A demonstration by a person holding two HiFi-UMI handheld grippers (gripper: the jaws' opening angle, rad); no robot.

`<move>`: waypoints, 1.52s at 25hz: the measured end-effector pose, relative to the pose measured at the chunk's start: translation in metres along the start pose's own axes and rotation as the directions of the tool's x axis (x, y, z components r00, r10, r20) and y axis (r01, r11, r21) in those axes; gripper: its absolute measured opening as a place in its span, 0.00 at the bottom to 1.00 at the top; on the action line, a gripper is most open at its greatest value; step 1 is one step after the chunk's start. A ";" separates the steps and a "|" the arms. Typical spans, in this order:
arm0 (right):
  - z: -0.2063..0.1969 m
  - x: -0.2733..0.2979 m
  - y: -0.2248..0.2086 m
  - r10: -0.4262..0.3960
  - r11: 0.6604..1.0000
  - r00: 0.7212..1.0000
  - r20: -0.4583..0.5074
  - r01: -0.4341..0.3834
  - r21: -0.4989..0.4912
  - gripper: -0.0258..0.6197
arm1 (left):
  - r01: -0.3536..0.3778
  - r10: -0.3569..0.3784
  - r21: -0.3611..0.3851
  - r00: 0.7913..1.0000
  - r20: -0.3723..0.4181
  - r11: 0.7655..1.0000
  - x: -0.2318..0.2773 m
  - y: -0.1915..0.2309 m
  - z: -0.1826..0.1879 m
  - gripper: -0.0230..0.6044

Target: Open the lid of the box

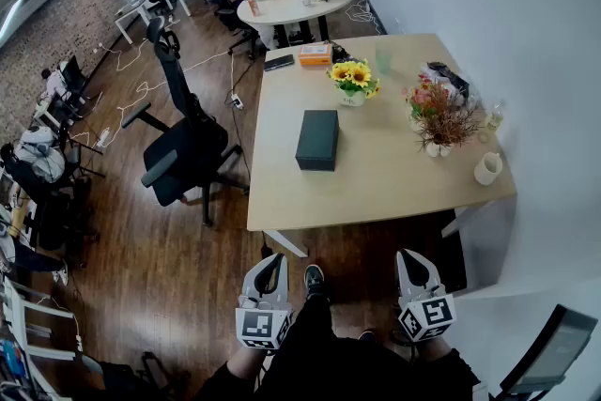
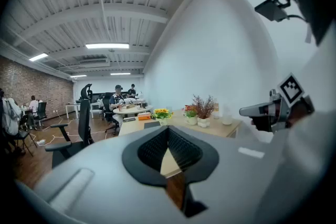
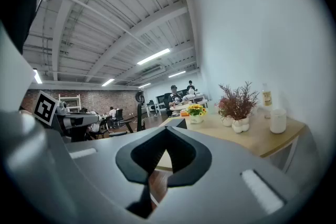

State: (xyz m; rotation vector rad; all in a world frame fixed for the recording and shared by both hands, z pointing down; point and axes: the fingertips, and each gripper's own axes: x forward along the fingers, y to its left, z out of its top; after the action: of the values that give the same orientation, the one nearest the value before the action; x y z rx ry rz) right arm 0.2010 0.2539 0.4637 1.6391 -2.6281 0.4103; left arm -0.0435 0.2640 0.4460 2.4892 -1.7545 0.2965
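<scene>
We haven't really started: the black box (image 1: 317, 139) sits closed in the middle of the bench (image 1: 376, 188), well apart from us. The left gripper (image 1: 270, 266) and right gripper (image 1: 413, 260) hang short of the bench edge, fingers pressed together on nothing. Next up, we reckon: step in, spread the fingers, catch the lid's edge.

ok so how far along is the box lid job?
Done: nothing yet. The black box sits on the table with its lid down.
In hand: nothing. The left gripper and right gripper are both shut and empty, held short of the table's near edge.
Left: reach the box, grip the lid, lift it open.
</scene>
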 end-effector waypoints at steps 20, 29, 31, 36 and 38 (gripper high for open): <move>0.010 0.321 -0.004 0.028 1.000 0.970 -0.240 -0.025 0.016 0.04 | 0.451 -0.403 0.149 0.874 -0.271 0.880 0.286 0.145 -0.071 0.34; -0.003 0.401 -0.031 0.131 0.991 0.946 -0.297 -0.128 0.029 0.04 | 0.419 -0.346 0.183 0.878 -0.332 0.889 0.329 0.160 -0.080 0.30; -0.019 0.407 -0.034 0.154 0.988 0.922 -0.356 -0.133 0.083 0.04 | 0.463 -0.375 0.168 0.843 -0.385 0.870 0.328 0.152 -0.094 0.38; -0.052 0.419 -0.034 0.213 0.968 0.874 -0.437 -0.126 0.218 0.14 | 0.530 -0.407 0.146 0.775 -0.483 0.835 0.342 0.135 -0.126 0.64; -0.059 0.427 -0.031 0.238 0.959 0.859 -0.454 -0.133 0.251 0.26 | 0.531 -0.400 0.152 0.771 -0.497 0.834 0.356 0.132 -0.130 0.64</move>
State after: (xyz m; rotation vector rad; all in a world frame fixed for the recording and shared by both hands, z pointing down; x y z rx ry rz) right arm 0.0297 -0.1213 0.5925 1.1209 -2.4180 0.9933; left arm -0.0662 -0.0862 0.6399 2.6459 -0.9179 1.0418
